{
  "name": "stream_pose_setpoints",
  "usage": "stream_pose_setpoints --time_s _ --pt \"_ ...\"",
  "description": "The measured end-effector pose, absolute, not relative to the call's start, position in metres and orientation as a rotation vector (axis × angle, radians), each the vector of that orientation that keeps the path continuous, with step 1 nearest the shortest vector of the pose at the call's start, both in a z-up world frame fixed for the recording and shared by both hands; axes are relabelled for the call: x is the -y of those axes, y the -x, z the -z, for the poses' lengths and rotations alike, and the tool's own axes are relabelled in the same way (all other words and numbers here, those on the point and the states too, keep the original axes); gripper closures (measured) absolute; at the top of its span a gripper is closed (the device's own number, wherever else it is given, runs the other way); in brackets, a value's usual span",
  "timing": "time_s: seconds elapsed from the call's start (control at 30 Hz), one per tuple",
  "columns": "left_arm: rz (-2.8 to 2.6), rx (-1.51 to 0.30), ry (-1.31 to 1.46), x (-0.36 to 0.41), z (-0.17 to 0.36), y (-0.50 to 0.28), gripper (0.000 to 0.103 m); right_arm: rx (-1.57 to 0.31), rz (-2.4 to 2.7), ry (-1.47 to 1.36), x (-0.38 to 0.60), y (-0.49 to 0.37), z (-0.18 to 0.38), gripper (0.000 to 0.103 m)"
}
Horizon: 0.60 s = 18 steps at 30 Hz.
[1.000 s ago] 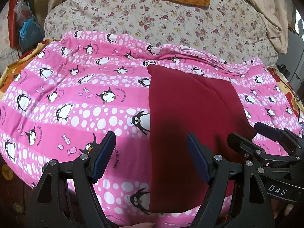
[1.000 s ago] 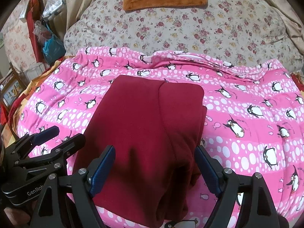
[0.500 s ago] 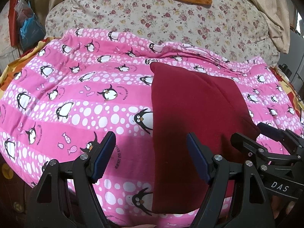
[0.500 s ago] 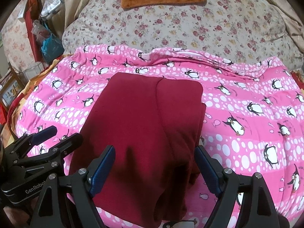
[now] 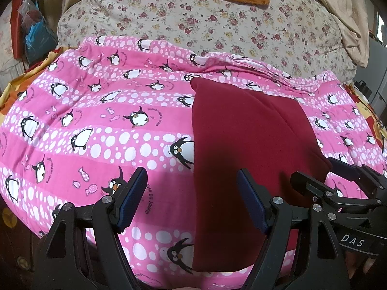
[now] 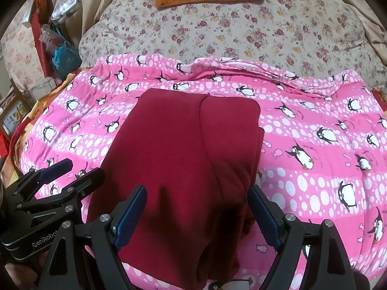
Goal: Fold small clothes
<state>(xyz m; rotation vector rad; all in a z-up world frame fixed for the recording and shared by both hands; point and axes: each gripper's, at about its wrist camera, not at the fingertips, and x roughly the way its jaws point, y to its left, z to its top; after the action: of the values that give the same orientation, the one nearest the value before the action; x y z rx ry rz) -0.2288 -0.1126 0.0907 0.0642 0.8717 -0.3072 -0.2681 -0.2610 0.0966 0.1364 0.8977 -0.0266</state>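
Your left tool [image 5: 192, 199] is spread wide above the penguin blanket [image 5: 96, 125], its right finger over the dark red garment [image 5: 244, 149]. Your right tool [image 6: 197, 211] is also spread apart, straddling the garment's near end. Garment lies folded flat on the blanket, floral quilt [image 6: 241, 26] behind it.

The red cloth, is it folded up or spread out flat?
Folded. The red cloth lies in a narrow stack on the penguin blanket, with one layer's edge running down its top and more layers showing at its right side.
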Motion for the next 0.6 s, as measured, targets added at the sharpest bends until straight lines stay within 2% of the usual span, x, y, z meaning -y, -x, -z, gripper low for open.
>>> stream_pose_setpoints --time_s 0.6 --pt "0.310 -0.880 -0.062 0.1125 -0.0865 0.2294 0.026 -0.911 0.027 -0.135 0.2629 0.2673 -0.0912 0.020"
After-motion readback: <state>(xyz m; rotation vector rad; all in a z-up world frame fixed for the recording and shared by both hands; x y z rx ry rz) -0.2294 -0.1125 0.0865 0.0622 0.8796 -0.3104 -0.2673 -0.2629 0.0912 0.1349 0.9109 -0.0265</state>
